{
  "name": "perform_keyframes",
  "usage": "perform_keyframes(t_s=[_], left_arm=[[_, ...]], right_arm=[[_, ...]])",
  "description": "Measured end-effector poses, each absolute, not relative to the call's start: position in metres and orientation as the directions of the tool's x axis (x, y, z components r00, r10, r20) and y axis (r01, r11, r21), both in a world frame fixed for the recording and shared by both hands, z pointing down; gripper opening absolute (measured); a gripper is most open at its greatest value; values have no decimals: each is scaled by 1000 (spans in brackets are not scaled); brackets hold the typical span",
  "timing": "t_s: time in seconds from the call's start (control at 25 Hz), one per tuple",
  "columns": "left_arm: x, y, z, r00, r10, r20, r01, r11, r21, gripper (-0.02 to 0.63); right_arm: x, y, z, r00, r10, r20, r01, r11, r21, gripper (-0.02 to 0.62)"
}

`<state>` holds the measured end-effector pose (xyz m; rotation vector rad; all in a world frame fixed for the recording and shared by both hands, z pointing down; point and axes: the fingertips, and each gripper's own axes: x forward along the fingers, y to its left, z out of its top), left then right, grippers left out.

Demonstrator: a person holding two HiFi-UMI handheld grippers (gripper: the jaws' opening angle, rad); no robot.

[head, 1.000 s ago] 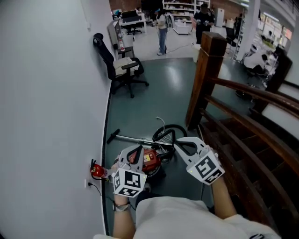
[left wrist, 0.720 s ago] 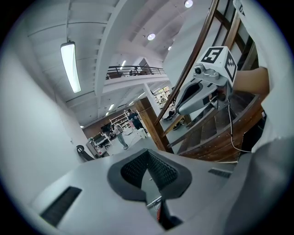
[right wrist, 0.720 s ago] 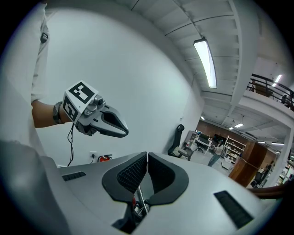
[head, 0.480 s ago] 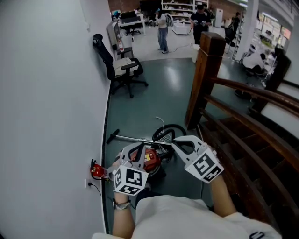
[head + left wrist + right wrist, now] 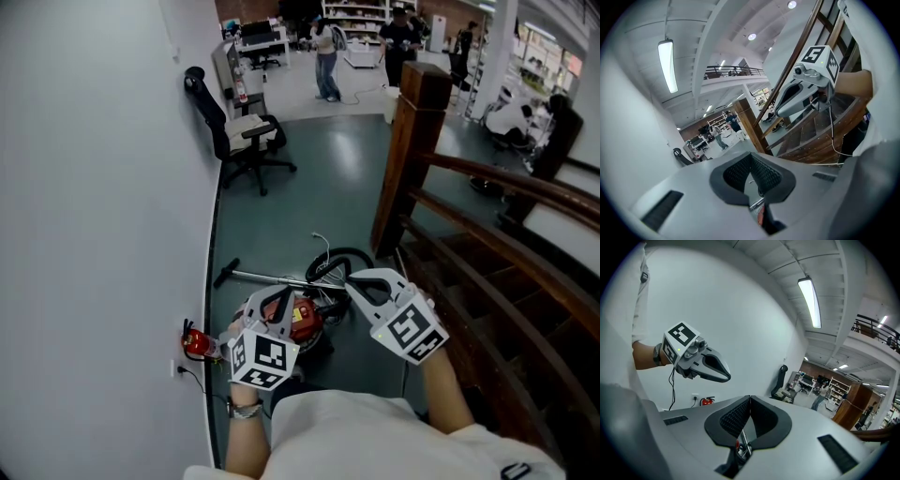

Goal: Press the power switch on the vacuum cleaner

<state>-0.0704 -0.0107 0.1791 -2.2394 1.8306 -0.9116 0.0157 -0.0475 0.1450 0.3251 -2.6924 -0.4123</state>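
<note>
A red vacuum cleaner [image 5: 304, 323] lies on the grey floor below me, its metal wand [image 5: 270, 277] pointing left and its black hose [image 5: 341, 261] curling behind it. My left gripper [image 5: 279, 296] hovers over the vacuum's body and hides part of it. Its jaws are shut with nothing in them. My right gripper [image 5: 354, 279] hangs to the right, above the hose, also shut and empty. In the left gripper view the left gripper [image 5: 751, 155] has its pads together, and the right gripper [image 5: 781, 110] floats beyond. The power switch is not visible.
A white wall runs along the left, with a small red extinguisher [image 5: 194, 343] and a socket [image 5: 176, 368] low on it. A black office chair [image 5: 240, 137] stands further back. A wooden newel post [image 5: 409, 159], banister and stairs [image 5: 487, 300] close off the right. People stand far off.
Both grippers stay almost where they were. Only the people at the far end of the hall have shifted.
</note>
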Motion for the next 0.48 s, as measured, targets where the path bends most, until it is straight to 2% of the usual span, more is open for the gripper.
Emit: perform_keyframes(t_s=[0.48], left_arm=[[-67, -14, 187, 112, -913, 392, -856, -289, -428, 2]], right_arm=[[14, -50, 152, -889, -283, 360, -162, 929, 332, 28]])
